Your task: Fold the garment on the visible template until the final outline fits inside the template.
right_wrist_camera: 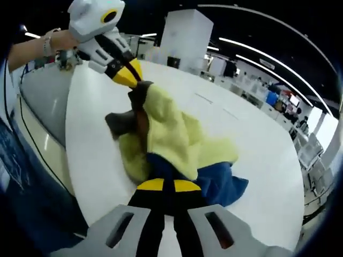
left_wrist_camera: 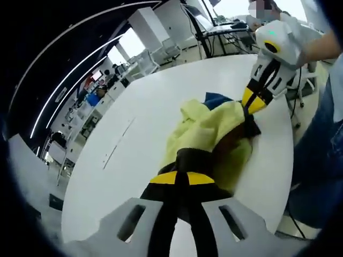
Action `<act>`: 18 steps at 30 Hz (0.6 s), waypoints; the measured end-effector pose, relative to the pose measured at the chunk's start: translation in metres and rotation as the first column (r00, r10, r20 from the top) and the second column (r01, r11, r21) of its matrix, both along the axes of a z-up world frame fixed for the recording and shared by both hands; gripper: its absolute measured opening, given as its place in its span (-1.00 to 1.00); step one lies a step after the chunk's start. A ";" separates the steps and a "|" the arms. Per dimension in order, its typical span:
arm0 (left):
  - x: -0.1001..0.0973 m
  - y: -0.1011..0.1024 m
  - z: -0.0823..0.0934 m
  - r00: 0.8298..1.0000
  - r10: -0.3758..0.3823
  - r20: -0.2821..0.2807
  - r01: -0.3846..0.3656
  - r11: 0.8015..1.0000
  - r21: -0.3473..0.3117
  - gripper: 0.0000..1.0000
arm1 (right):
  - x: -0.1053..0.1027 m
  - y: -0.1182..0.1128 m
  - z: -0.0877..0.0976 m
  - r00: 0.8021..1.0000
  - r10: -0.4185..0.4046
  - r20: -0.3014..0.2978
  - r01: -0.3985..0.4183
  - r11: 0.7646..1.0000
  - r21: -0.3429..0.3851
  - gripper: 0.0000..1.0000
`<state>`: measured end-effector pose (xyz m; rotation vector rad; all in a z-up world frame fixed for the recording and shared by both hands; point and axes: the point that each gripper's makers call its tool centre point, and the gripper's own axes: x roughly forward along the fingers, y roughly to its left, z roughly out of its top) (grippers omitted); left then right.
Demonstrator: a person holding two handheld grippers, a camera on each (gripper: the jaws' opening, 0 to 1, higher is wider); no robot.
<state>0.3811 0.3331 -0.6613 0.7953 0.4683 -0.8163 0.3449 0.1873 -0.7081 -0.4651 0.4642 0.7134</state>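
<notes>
A crumpled yellow garment (left_wrist_camera: pixel 214 128) with blue (left_wrist_camera: pixel 217 99) and dark brown parts lies bunched on the white table (left_wrist_camera: pixel 144 123). In the left gripper view, my left gripper (left_wrist_camera: pixel 182 166) is shut on the garment's near dark edge. My right gripper (left_wrist_camera: pixel 251 106) comes in from the upper right, shut on the garment's far end. In the right gripper view, my right gripper (right_wrist_camera: pixel 167 183) is shut on the garment (right_wrist_camera: pixel 171 134) where yellow meets blue. Across from it, my left gripper (right_wrist_camera: pixel 134 81) pinches the dark end. Faint thin lines (left_wrist_camera: pixel 119 143) mark the tabletop.
A person in blue jeans (left_wrist_camera: pixel 321 155) stands at the table's edge (right_wrist_camera: pixel 43 155), hand (right_wrist_camera: pixel 51 43) on the far gripper. Behind the table are office desks, chairs (left_wrist_camera: pixel 171 51) and white pillars (right_wrist_camera: pixel 185 35). Bare tabletop (right_wrist_camera: pixel 257 139) spreads beside the garment.
</notes>
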 end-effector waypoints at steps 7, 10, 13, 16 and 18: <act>-0.003 0.004 0.005 1.000 0.000 -0.001 0.000 1.000 0.013 -0.98 | 0.020 -0.011 0.031 0.999 -0.016 0.031 0.015 0.999 0.029 -0.93; -0.003 0.008 0.012 1.000 0.003 0.007 -0.004 1.000 0.024 -0.99 | 0.026 -0.014 0.047 0.999 0.000 0.044 -0.001 0.999 0.040 -0.93; -0.004 0.009 0.020 1.000 0.004 0.015 -0.005 1.000 0.031 -0.99 | 0.030 -0.015 0.063 0.998 0.010 0.054 -0.013 0.999 0.053 -0.94; -0.003 0.010 0.029 1.000 0.004 0.029 -0.006 0.999 0.044 -0.99 | 0.034 -0.013 0.079 0.997 0.029 0.068 -0.034 0.997 0.065 -0.94; -0.001 0.010 0.036 0.999 0.009 0.034 -0.010 0.999 0.047 -0.99 | 0.036 -0.012 0.088 0.996 0.051 0.073 -0.056 0.997 0.061 -0.94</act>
